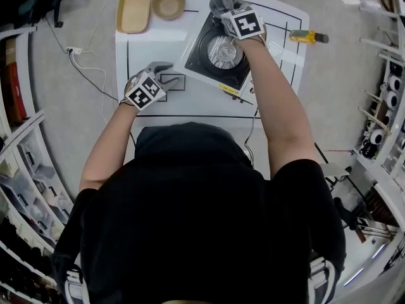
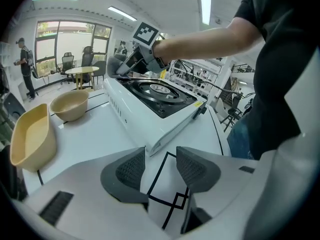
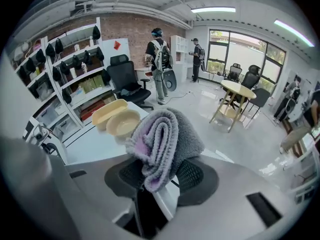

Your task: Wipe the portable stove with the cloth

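Table is carrying the portable stove near its far edge. The right hand-held gripper is clamping the cloth and the left hand-held gripper is hovering open and empty. Wiping is apparently starting, so the next move calls for pressing the cloth down.

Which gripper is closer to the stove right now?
Right. The right gripper, shut on the cloth, is at the stove's far edge; the left gripper sits open over the table, just off the stove's left corner.

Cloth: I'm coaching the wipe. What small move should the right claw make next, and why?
Probably lower the cloth onto the stove top: the right claw grips the folded cloth at the stove's far corner, and whether it touches is unclear.
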